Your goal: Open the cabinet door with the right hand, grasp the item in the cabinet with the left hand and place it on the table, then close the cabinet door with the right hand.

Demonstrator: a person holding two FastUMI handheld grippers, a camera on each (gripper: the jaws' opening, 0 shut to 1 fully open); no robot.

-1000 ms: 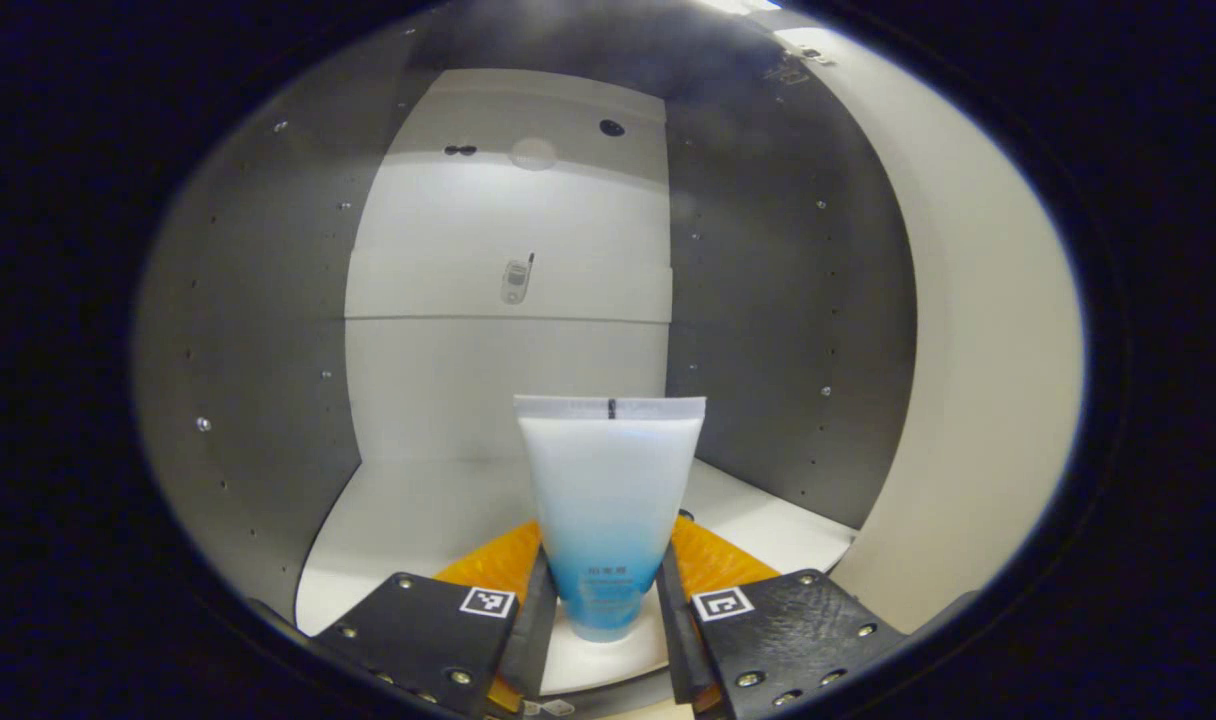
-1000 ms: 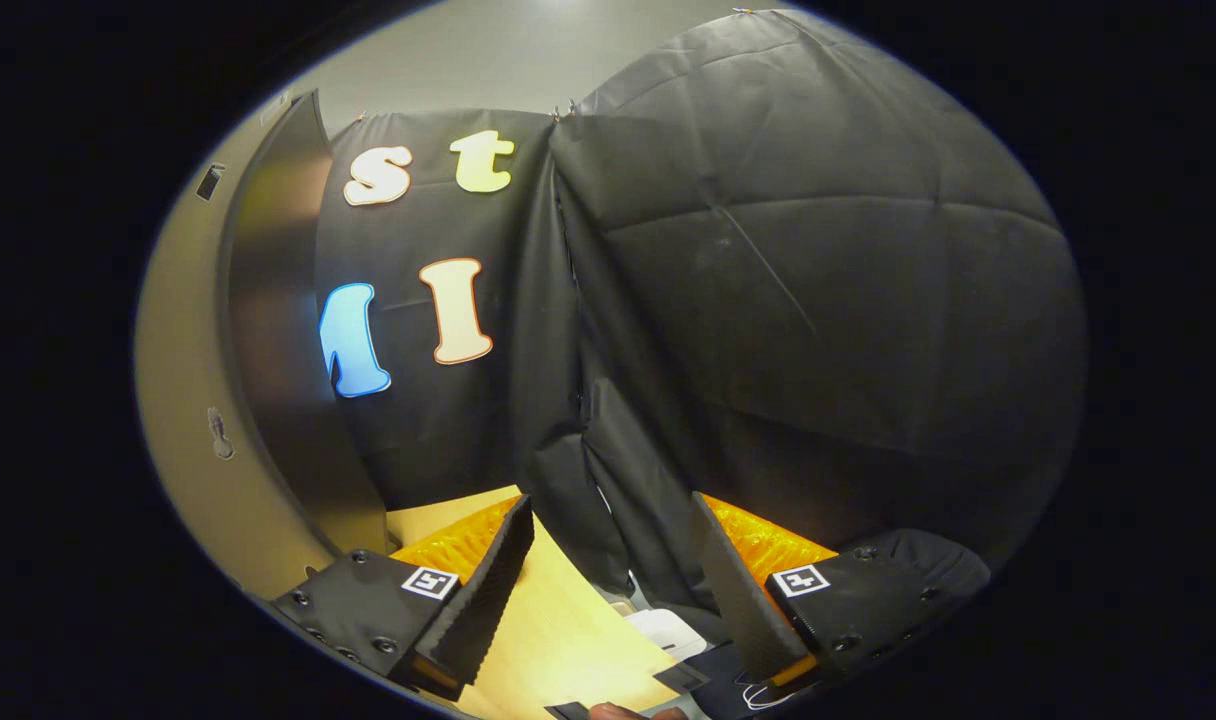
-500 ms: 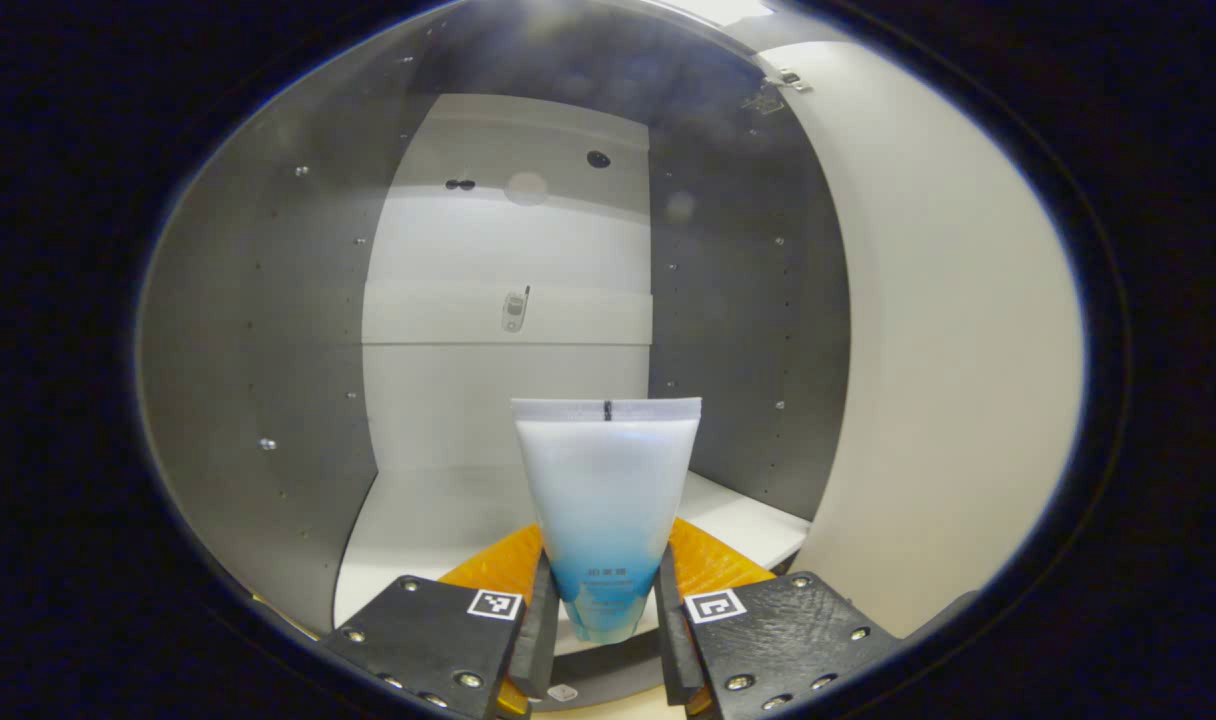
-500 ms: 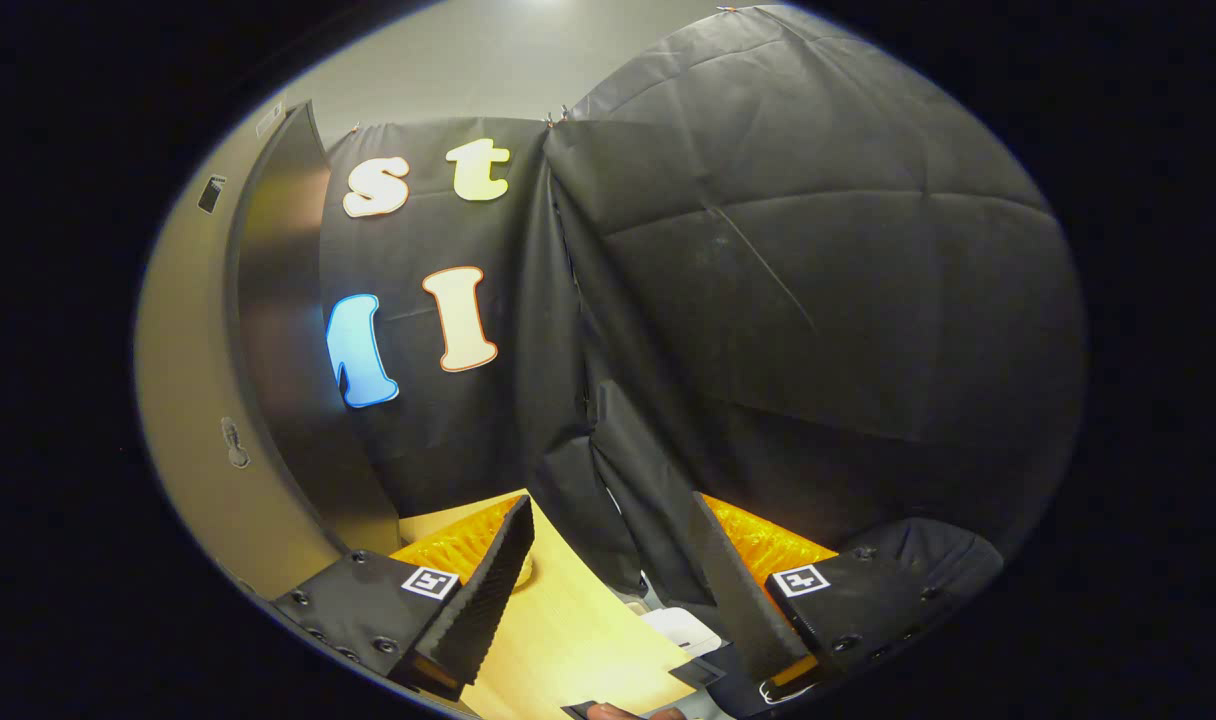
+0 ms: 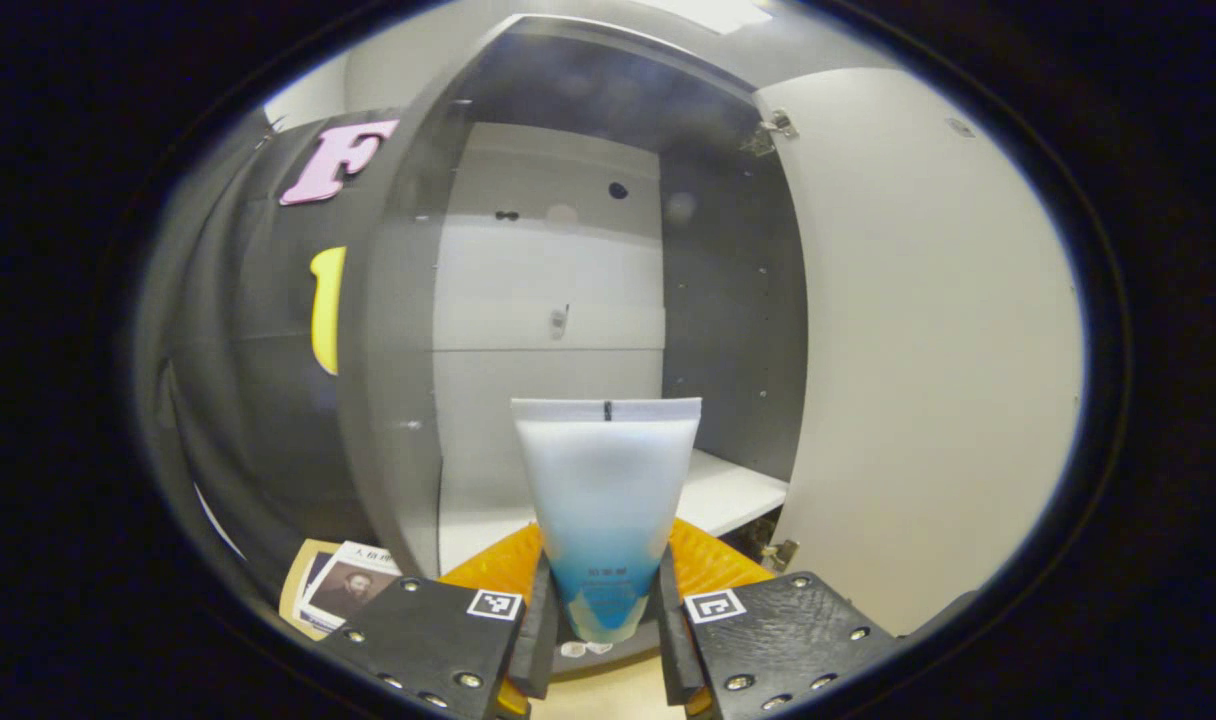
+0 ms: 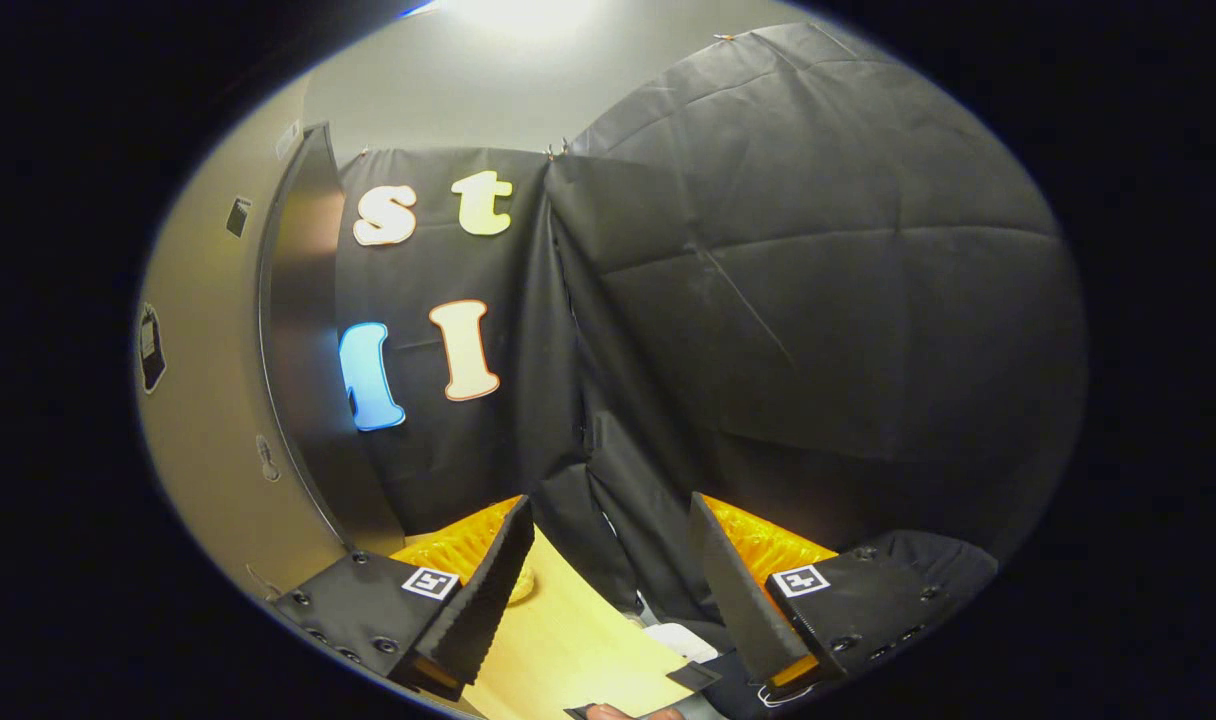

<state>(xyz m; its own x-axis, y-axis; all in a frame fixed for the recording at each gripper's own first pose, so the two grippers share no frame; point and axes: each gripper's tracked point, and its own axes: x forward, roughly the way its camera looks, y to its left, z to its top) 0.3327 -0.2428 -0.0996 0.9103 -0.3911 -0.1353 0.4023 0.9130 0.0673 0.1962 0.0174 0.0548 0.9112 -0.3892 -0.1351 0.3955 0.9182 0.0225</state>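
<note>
White-blue tube [image 5: 606,500] upright, long axis vertical, pinched low in left gripper [image 5: 604,620] | outside cabinet [image 5: 558,300], table [image 5: 608,695] just below | right gripper [image 6: 608,590] agape, empty, beside door [image 6: 218,400]
</note>
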